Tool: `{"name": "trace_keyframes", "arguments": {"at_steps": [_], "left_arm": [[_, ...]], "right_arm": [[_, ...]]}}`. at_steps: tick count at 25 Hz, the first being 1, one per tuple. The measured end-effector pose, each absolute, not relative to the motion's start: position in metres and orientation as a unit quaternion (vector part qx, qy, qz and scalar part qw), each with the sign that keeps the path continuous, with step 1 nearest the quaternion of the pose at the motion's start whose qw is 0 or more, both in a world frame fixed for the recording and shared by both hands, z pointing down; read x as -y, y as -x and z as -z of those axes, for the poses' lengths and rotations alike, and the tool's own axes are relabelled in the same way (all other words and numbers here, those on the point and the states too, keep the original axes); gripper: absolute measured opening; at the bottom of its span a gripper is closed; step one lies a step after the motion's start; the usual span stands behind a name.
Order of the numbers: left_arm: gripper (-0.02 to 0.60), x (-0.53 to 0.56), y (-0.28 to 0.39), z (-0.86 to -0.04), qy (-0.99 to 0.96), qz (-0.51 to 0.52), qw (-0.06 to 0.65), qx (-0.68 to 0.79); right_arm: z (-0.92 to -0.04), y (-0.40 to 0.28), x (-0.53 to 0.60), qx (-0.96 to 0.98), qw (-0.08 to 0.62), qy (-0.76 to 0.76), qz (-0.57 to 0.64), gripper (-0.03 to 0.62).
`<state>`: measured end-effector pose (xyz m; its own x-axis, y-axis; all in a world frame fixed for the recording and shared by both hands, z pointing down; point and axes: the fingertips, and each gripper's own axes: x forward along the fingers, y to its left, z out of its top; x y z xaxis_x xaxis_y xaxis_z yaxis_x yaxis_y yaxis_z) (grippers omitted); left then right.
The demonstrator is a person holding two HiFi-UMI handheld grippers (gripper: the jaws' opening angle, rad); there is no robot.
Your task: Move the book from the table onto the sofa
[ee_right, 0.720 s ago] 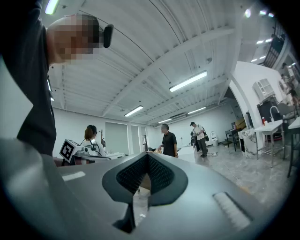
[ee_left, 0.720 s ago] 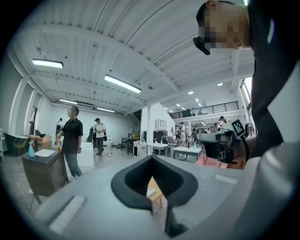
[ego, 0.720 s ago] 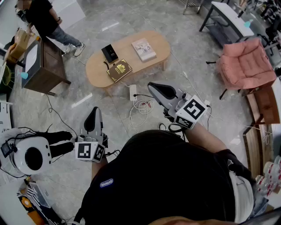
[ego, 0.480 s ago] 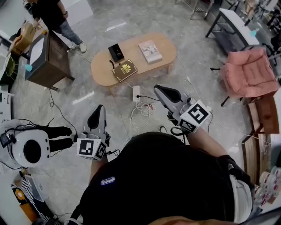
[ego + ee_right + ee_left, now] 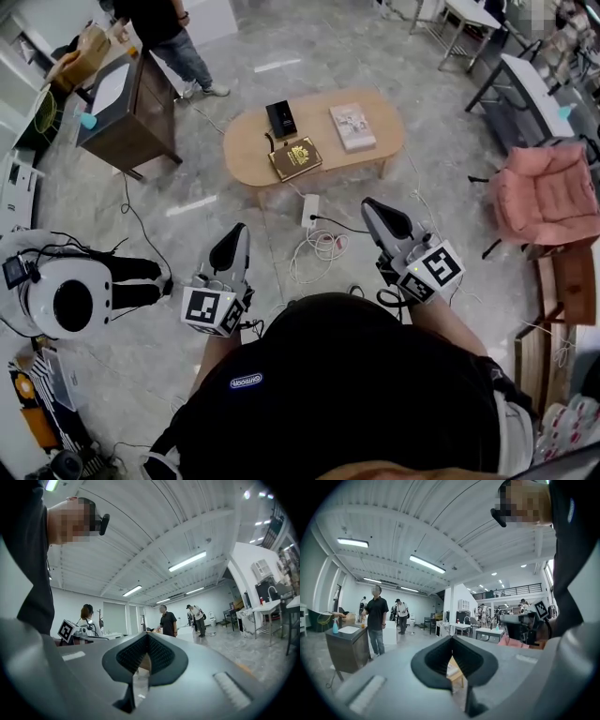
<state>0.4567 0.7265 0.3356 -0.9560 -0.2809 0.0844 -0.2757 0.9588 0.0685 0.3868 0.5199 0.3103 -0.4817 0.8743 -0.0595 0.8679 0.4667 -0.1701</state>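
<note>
An oval wooden table (image 5: 246, 150) stands on the floor ahead of me. On it lie a dark brown book with a gold emblem (image 5: 295, 157), a black book (image 5: 280, 118) and a pale book (image 5: 352, 127). A pink sofa chair (image 5: 547, 193) sits at the right. My left gripper (image 5: 232, 246) and right gripper (image 5: 379, 212) are held low in front of me, well short of the table. Both are shut and hold nothing. In the left gripper view the left gripper (image 5: 451, 637) shows a sliver of the table (image 5: 455, 673) past its tips.
A power strip (image 5: 310, 209) and coiled cables (image 5: 320, 247) lie on the floor between me and the table. A dark wooden cabinet (image 5: 128, 101) stands at the left with a person (image 5: 172, 28) beside it. A white round machine (image 5: 62, 300) sits at my left.
The view has swung left, so the table, the cabinet and the sofa chair now sit further right in the picture. Both grippers stay shut and held in front of me.
</note>
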Motion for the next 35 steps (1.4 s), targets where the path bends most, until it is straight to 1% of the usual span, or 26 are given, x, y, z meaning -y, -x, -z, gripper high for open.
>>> {"name": "trace_keyframes", "arguments": {"at_steps": [1,2,3,4,14,17,18,21,25,27,35], "left_arm": [[0.012,-0.728,-0.457,-0.336,-0.145,0.03,0.045,0.988],[0.083,-0.729,-0.457,-0.337,-0.15,0.031,0.046,0.987],[0.129,-0.731,-0.457,-0.339,-0.153,0.031,0.049,0.987],[0.145,-0.732,-0.458,-0.341,-0.155,0.03,0.052,0.986],[0.182,-0.762,-0.467,-0.362,-0.188,0.041,0.056,0.98],[0.205,-0.773,-0.47,-0.363,-0.197,0.043,0.051,0.978],[0.22,-0.777,-0.471,-0.363,-0.199,0.044,0.05,0.978],[0.23,-0.79,-0.473,-0.365,-0.203,0.05,0.055,0.976],[0.241,-0.8,-0.468,-0.375,-0.209,0.055,0.065,0.974],[0.248,-0.8,-0.462,-0.381,-0.212,0.056,0.072,0.973],[0.285,-0.785,-0.423,-0.393,-0.217,0.044,0.081,0.972]], "right_arm": [[-0.31,-0.388,-0.523,0.858,0.017,0.507,-0.086,0.031],[-0.311,-0.389,-0.527,0.859,0.018,0.506,-0.084,0.073],[-0.313,-0.389,-0.531,0.859,0.022,0.504,-0.083,0.195],[-0.315,-0.39,-0.534,0.86,0.027,0.502,-0.082,0.23],[-0.331,-0.411,-0.564,0.876,0.045,0.475,-0.072,0.239],[-0.334,-0.42,-0.575,0.878,0.049,0.47,-0.067,0.245],[-0.333,-0.422,-0.579,0.879,0.05,0.47,-0.065,0.252],[-0.332,-0.427,-0.592,0.881,0.056,0.467,-0.056,0.268],[-0.336,-0.428,-0.604,0.881,0.065,0.468,-0.038,0.31],[-0.34,-0.426,-0.603,0.882,0.07,0.464,-0.034,0.318],[-0.362,-0.386,-0.59,0.885,0.08,0.457,-0.045,0.365]]}}
